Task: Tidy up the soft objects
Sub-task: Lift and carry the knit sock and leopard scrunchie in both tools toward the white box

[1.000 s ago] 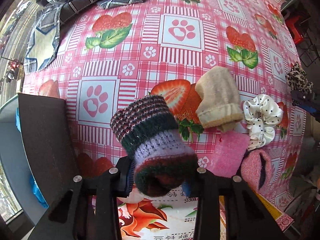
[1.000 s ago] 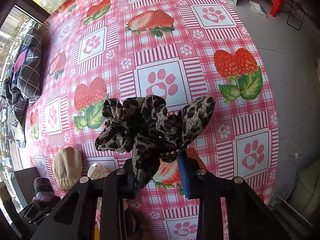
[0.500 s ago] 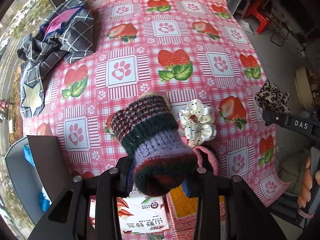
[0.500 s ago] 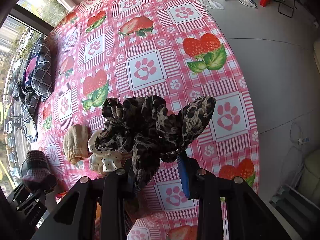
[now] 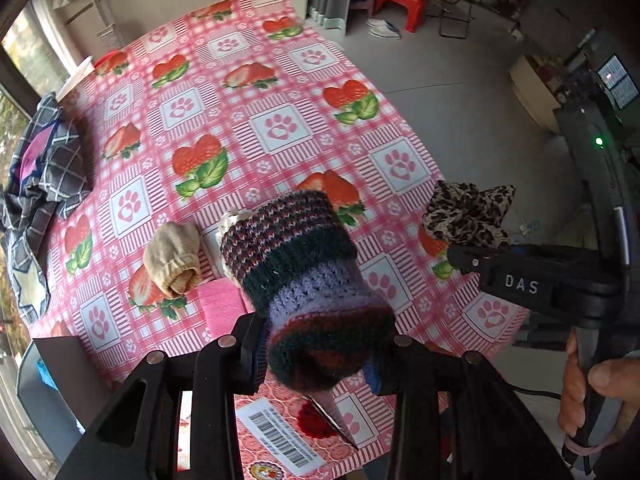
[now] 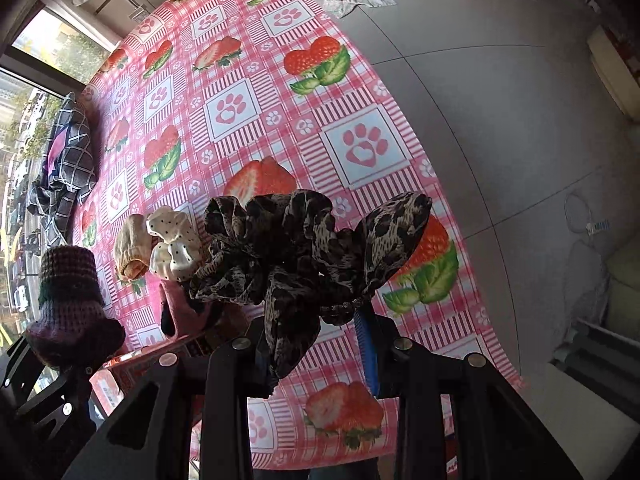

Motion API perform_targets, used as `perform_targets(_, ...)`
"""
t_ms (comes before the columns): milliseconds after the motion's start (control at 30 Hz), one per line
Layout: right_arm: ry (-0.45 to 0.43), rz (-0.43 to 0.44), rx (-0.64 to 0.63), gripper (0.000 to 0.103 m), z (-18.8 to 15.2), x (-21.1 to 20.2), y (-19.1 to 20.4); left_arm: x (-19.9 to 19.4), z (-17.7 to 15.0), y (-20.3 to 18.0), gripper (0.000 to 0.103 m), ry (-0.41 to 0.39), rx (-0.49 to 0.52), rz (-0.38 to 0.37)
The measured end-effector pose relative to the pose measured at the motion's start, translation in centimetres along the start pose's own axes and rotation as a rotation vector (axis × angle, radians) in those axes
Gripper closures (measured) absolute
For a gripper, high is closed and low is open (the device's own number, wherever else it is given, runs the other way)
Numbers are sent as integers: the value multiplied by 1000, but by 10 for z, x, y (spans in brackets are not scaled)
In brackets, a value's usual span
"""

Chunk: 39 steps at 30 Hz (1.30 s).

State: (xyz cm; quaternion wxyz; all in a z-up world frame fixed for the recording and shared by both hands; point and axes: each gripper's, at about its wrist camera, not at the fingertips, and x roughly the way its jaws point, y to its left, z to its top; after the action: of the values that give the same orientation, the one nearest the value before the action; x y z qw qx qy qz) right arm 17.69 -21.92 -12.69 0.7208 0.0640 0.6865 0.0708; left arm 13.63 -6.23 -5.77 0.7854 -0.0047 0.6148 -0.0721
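Over the near table edge, left wrist view: left gripper (image 5: 316,344) clamped on the striped knit sock (image 5: 304,280), held clear above the tablecloth (image 5: 280,80), likely in transit to a sorting spot; fingers closed only to sock width; beige sock (image 5: 173,258) and pink sponge (image 5: 222,302) lie on the cloth below-left; red box (image 5: 280,432) under the jaws, probably the drop target. Right wrist view: right gripper (image 6: 316,344) pinches the leopard scrunchie (image 6: 312,248), also lifted off the table; fingers narrow, fabric bunched between; white dotted scrunchie (image 6: 174,248) sits beside the beige sock.
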Motion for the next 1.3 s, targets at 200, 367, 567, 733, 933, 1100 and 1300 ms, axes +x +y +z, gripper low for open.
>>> perform_targets(200, 3, -25, 48, 70, -39, -8, -16, -13, -26, -34, 63, -5, 121, -52)
perform_targets(367, 13, -37, 76, 70, -71, -11, -21, -24, -53, -54, 63, 0, 220, -99)
perform_targets(567, 21, -44, 54, 70, -102, -14, -11, -33, -89, -60, 63, 16, 289, -130)
perform_targets(733, 38, -38, 16, 70, -126, -12, 5, -41, -119, -44, 63, 22, 279, -122)
perform_targets(933, 83, -25, -64, 70, -155, -2, 30, -49, -156, -14, 63, 35, 225, -104)
perform_targets(1100, 115, -10, -152, 70, -176, 4, 56, -55, -186, 14, 63, 41, 163, -81)
perform_targets(1300, 145, 9, -274, 70, -198, 11, 94, -60, -217, 50, 63, 53, 61, -51)
